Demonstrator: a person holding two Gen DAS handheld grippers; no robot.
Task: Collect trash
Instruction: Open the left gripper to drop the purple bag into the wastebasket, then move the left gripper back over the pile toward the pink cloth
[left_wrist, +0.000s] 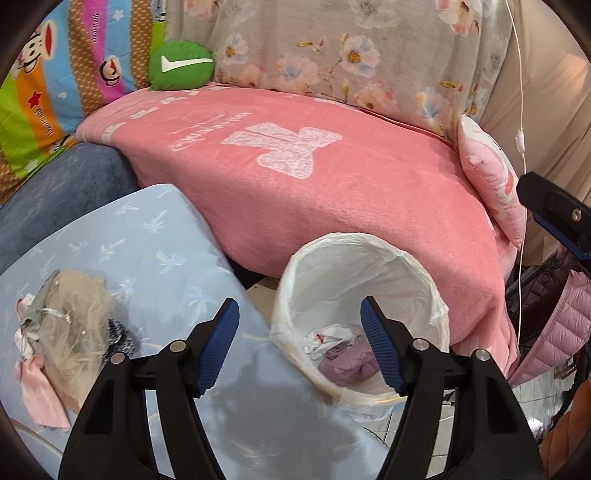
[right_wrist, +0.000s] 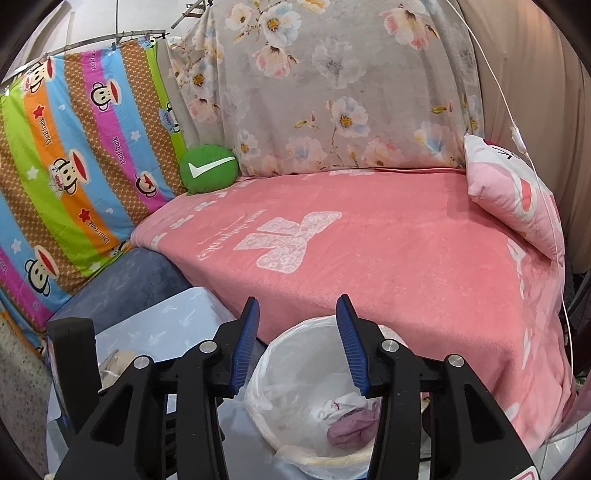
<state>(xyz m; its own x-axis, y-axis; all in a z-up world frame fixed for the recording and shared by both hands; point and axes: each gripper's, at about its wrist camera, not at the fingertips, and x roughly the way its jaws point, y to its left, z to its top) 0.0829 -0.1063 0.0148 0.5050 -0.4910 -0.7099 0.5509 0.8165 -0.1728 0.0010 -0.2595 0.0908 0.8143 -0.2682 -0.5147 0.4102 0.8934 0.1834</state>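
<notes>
Left view only: a tangle of pale hair and pink cloth scraps (left_wrist: 55, 332) lies on the light-blue worktop (left_wrist: 147, 251), with a pink quilted jacket (left_wrist: 561, 332) at the right edge
Right view only: the rail (right_wrist: 110, 38) carrying the striped monkey-print sheet (right_wrist: 74, 166)
Left tool (left_wrist: 299, 347): released, jaws apart with nothing between them, tilted down over the worktop edge and bin rim
Right tool (right_wrist: 297, 347): released, jaws parted and empty, angled down above the bin
Trash: white and lilac crumpled scraps (right_wrist: 347, 417) lie at the bottom of the white-lined bin (left_wrist: 295, 280)
Room: bin stands on the floor between the worktop and a bed with a pink blanket (left_wrist: 369, 206), green cushion (right_wrist: 208, 168), floral cloth (right_wrist: 332, 92)
</notes>
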